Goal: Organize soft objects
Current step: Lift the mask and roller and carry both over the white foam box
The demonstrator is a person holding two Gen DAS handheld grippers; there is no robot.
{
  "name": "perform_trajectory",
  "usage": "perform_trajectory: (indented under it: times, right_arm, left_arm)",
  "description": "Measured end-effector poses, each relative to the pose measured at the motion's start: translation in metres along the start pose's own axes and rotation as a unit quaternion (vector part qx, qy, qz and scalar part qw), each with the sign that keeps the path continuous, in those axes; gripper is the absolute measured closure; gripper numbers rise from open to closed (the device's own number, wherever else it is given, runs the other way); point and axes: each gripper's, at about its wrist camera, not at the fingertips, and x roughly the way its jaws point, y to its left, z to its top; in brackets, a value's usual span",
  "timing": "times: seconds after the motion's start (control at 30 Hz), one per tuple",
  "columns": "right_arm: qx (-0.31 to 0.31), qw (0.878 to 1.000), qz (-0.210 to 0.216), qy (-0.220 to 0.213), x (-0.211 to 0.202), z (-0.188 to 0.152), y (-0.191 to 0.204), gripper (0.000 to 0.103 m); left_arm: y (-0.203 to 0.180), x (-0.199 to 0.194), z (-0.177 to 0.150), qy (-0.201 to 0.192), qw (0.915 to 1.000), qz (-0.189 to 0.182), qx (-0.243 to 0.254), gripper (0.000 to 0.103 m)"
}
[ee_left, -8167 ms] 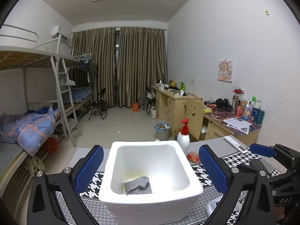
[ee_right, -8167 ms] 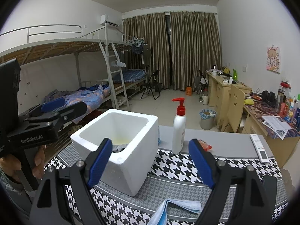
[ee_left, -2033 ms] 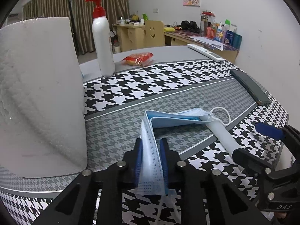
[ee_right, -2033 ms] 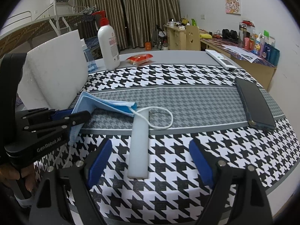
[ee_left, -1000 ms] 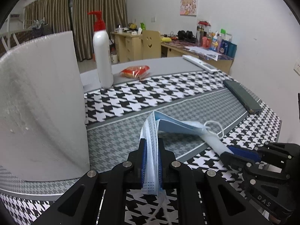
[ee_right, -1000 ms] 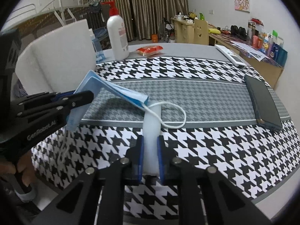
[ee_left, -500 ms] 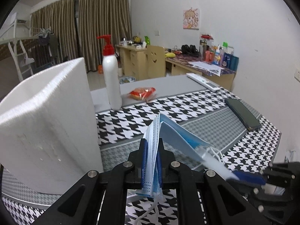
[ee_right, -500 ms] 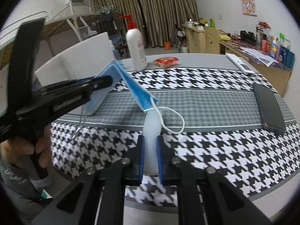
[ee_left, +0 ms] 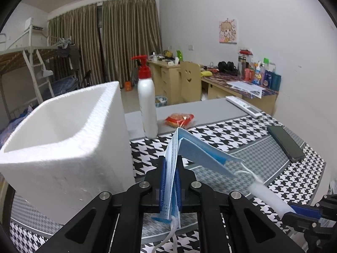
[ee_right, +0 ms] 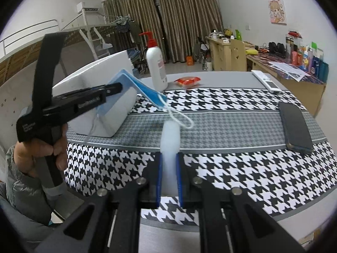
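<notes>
My left gripper (ee_left: 170, 164) is shut on a folded blue face mask (ee_left: 198, 149) and holds it above the table, just right of the white foam box (ee_left: 63, 139). It also shows in the right wrist view (ee_right: 113, 88) with the mask (ee_right: 139, 88) in front of the box (ee_right: 109, 105). My right gripper (ee_right: 169, 158) is shut on a white foam strip (ee_right: 170, 139), lifted off the table. The mask's white ear loop (ee_right: 181, 118) hangs around the strip's tip. The strip also shows in the left wrist view (ee_left: 267, 196).
A white pump bottle (ee_left: 147, 105) with a red top and a red snack packet (ee_left: 180, 119) stand behind the mask. A dark phone (ee_right: 294, 124) and a white remote (ee_right: 266, 81) lie to the right on the houndstooth tablecloth (ee_right: 231, 168).
Both grippers have risen. The left one has carried the mask up to the level of the box's rim, and the strip has come up off the table with the loop still around it.
</notes>
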Motion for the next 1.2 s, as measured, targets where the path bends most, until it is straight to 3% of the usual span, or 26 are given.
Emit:
perform_trajectory:
  times: [0.53, 1.2]
  right_arm:
    - [-0.002, 1.000, -0.011, -0.030, -0.017, 0.012, 0.000, 0.088]
    - [-0.028, 0.998, -0.004, -0.057, -0.022, 0.035, 0.014, 0.088]
  left_arm:
    - [0.003, -0.031, 0.018, -0.033, 0.9994, -0.010, 0.002, 0.094]
    - [0.020, -0.069, 0.048, -0.085, 0.9962, 0.015, 0.008, 0.094]
